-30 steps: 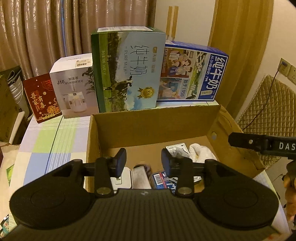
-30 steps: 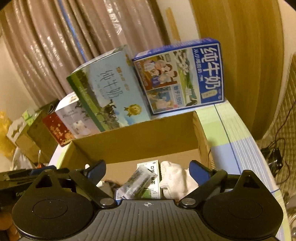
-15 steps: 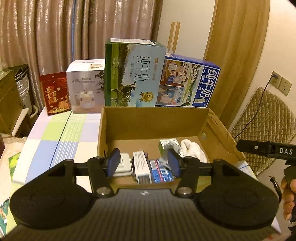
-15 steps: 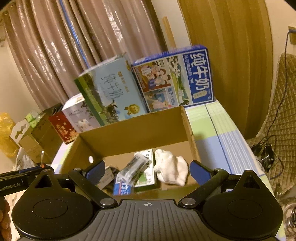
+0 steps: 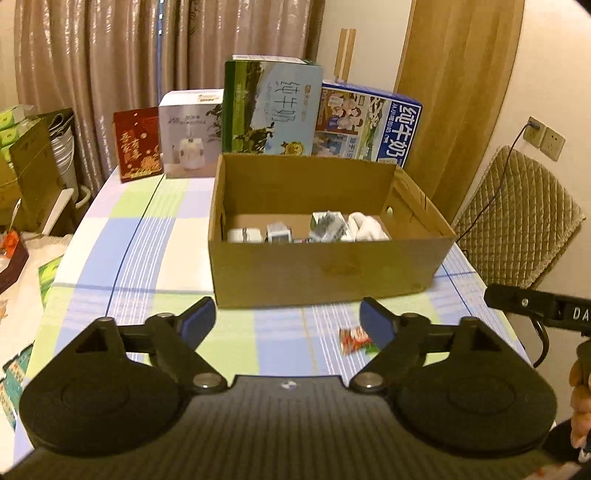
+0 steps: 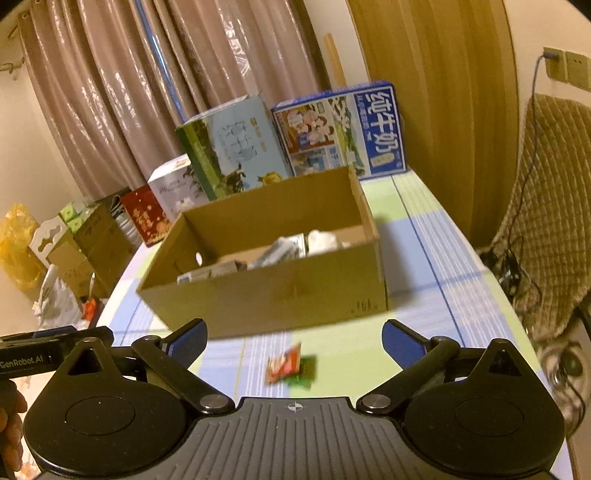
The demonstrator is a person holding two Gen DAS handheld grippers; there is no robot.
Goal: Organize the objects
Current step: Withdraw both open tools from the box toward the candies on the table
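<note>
Warm, dim indoor light. Shiny brownish curtains (image 5: 110,66) covered the back wall on the left; a plain cream wall strip (image 5: 365,33) stood next to a wooden door panel (image 5: 454,92) on the right. 2 wall sockets (image 5: 546,138) sat on the right wall w/ a cable plugged in. A quilted tan chair (image 5: 517,221) stood beside the table (image 5: 122,240), which had a checked blue, green & white cloth.

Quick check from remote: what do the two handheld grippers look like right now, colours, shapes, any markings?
Both match: the left gripper and right gripper have black ribbed bodies, two round black discs, black linkage arms with silver pivot pins, and blue-padded fingers. A small white crosshair mark sits mid-body. White lettering reads "GenRobot.AI" on the left one and partly "DA" on the right.
</note>
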